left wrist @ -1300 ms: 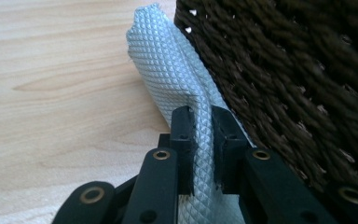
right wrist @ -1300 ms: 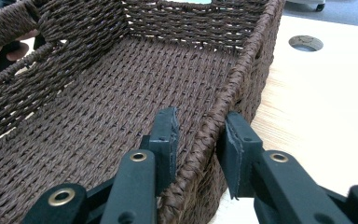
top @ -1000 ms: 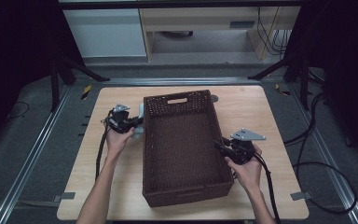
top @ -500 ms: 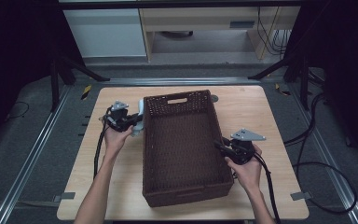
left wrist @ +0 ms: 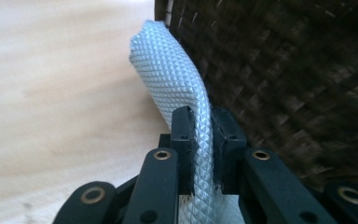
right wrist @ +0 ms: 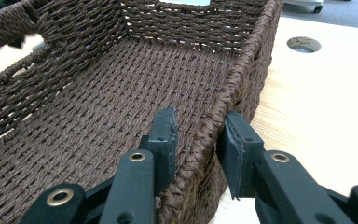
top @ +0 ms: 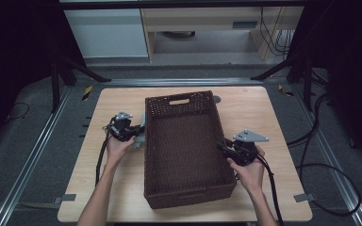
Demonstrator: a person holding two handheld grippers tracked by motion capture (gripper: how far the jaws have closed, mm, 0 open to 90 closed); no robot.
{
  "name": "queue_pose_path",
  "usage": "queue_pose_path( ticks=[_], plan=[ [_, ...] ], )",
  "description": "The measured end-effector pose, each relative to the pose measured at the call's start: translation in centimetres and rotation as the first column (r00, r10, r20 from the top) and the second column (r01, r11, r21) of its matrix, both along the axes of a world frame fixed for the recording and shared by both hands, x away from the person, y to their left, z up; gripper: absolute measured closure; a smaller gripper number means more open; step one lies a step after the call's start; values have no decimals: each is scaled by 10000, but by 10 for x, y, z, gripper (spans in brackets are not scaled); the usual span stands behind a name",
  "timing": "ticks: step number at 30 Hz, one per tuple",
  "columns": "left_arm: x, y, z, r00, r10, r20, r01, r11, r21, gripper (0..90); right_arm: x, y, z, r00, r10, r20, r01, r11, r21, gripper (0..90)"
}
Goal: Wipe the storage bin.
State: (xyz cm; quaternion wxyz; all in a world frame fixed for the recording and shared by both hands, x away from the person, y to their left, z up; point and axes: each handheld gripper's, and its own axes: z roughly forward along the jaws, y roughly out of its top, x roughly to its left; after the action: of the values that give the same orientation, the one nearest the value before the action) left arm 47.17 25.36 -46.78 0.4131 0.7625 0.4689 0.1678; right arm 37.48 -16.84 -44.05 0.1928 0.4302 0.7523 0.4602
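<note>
A dark brown woven basket (top: 194, 104) stands lengthwise in the middle of the wooden table, with nothing inside it. My left gripper (top: 139, 134) is at the outside of its left wall, near the far corner. It is shut on a pale grey strip (left wrist: 172, 70) with a diamond-knurled surface. The strip curves up out of the jaws of the left gripper (left wrist: 200, 121) and leans against the wicker (left wrist: 284, 70). My right gripper (top: 221, 147) straddles the right wall. In the right gripper view (right wrist: 200, 126) one jaw is inside the basket and one outside, both clamped on the braided rim (right wrist: 247, 51).
A round hole (top: 216, 99) in the tabletop lies just beyond the basket's far right corner. Bare table (top: 264, 113) lies on both sides of the basket. Cables (top: 273, 188) trail from both grippers toward the near edge. Metal rails run along the floor on each side.
</note>
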Motion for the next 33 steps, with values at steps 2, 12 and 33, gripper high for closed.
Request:
queue_pose_path(
  ticks=[2,12,33],
  plan=[
    [-3,2,15,9993,-78,367,80,10000,-44,796,0,0,0,10000,-8,7,8,10000,-7,676],
    [-16,0,16,9984,-405,382,397,9990,213,797,0,0,0,10000,-32,26,32,10000,4,667],
    [-36,6,49,9923,-688,1027,662,9974,293,797,-5,-9,14,9981,-424,436,414,9988,249,540]
  ],
)
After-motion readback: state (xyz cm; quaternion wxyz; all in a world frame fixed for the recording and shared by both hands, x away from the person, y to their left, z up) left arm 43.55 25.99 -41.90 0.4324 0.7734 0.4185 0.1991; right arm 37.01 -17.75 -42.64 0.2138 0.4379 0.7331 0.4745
